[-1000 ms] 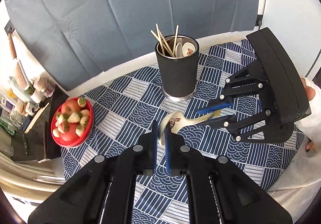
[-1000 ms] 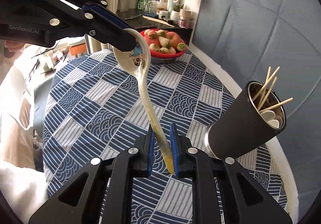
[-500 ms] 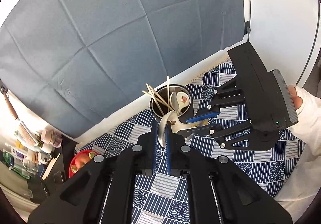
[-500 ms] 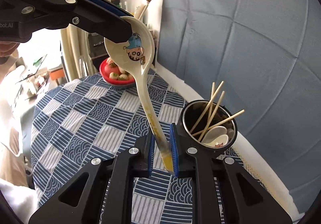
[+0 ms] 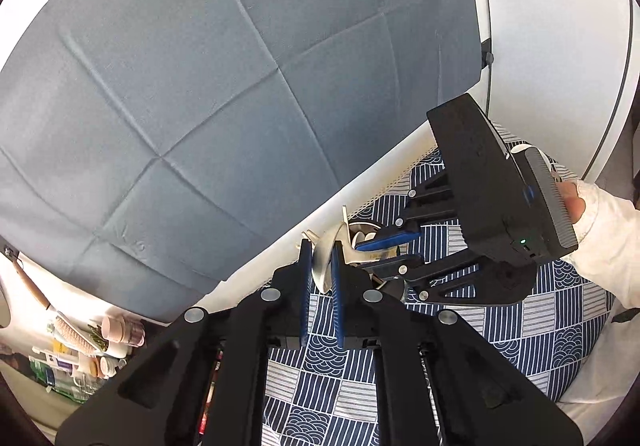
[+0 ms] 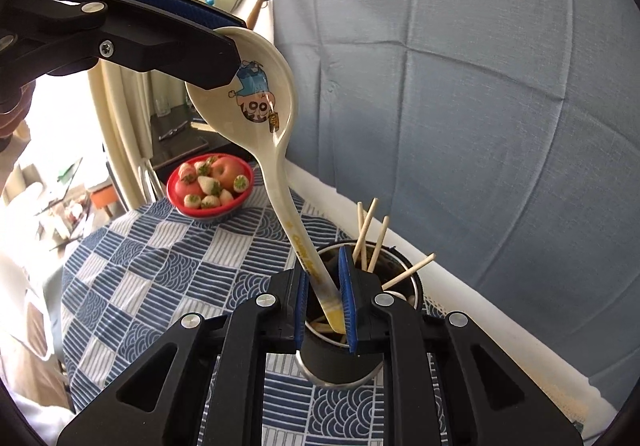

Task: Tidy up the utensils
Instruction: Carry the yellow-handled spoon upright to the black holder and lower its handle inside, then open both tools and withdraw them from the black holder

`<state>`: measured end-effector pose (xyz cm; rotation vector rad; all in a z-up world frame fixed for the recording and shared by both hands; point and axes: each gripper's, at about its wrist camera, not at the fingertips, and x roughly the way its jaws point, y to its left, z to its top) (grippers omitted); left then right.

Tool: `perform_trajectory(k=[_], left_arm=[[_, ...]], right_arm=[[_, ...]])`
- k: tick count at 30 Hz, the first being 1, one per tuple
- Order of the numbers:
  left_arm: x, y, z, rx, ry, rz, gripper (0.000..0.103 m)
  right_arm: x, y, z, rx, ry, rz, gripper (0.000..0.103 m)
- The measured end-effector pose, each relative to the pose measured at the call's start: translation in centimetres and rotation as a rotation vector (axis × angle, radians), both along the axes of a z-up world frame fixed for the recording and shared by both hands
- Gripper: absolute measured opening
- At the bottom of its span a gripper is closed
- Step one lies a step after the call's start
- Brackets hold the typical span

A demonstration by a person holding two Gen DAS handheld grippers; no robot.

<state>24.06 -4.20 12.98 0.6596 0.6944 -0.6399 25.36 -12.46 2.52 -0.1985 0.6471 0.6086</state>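
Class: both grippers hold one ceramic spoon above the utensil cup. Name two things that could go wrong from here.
1. The spoon is pinched at bowl and handle; if left gripper and right gripper move apart unevenly, it may twist or slip.
2. The chopsticks crowd the cup; the handle could jam against them.

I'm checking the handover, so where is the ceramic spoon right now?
In the right wrist view the ceramic spoon hangs mid-air, centre-left: the left gripper holds its bowl and the right gripper its handle, above the black cup of chopsticks.
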Motion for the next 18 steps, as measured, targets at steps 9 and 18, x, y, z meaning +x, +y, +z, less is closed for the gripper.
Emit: perform_trajectory(k=[9,18], left_arm=[[1.7,-0.6,-1.2,-0.010,0.060,-0.046,0.011],[2.9,-0.8,-2.4,0.006,0.092,-0.045,0.011]], right_arm=[[1.2,-0.3,-2.0,0.028,0.040,-0.034,0.014],[2.1,-0.2,-3.3,0.038,0.066,-0.038,0.014]])
